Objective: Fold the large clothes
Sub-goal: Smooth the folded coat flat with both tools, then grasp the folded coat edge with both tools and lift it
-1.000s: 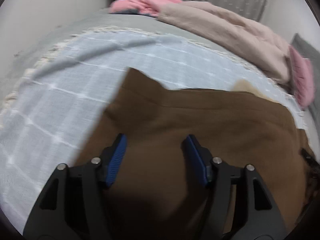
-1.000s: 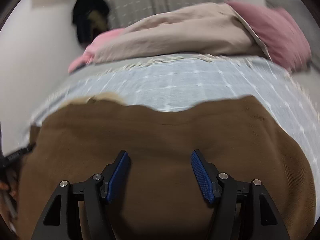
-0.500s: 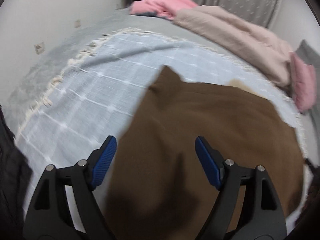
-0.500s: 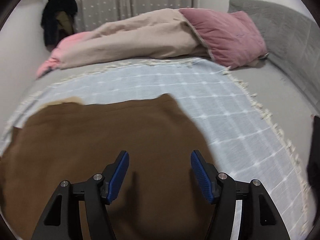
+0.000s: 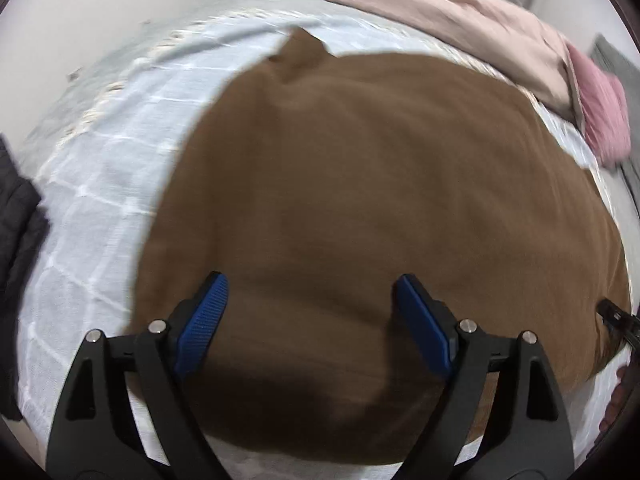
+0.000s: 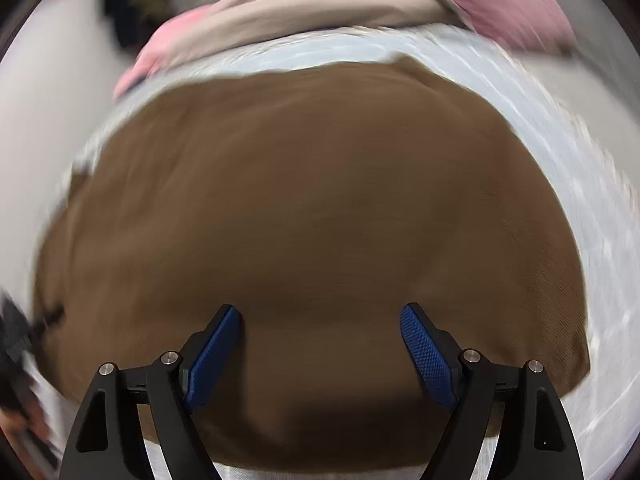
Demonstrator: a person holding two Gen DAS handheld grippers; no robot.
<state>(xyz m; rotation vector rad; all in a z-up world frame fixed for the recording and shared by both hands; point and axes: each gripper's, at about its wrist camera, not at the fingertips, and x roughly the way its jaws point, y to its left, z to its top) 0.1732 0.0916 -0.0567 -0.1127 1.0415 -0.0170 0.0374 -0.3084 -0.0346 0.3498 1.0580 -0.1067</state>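
A large brown garment [image 5: 360,184] lies spread flat on the pale blue checked blanket [image 5: 100,168], with one small corner peaking at its far edge. My left gripper [image 5: 308,312] hovers over the garment's near part, jaws opening wide, nothing between the blue pads. In the right wrist view the same brown garment [image 6: 312,208] fills the middle, blurred by motion. My right gripper [image 6: 320,340] also hangs above it with jaws opening and nothing gripped. Each gripper shows at the edge of the other's view: the right gripper [image 5: 616,316] at far right, the left gripper [image 6: 24,332] at far left.
A beige duvet [image 5: 460,12] and pink bedding [image 5: 600,112] are heaped along the far side of the bed. A dark item [image 6: 132,4] hangs by the wall. Dark cloth [image 5: 16,232] sits at the left edge. The blanket's fringe [image 5: 120,80] marks its left border.
Both grippers' jaws have spread wider and neither holds cloth. Both views have swung, and the brown garment now lies flat and wide beneath them.
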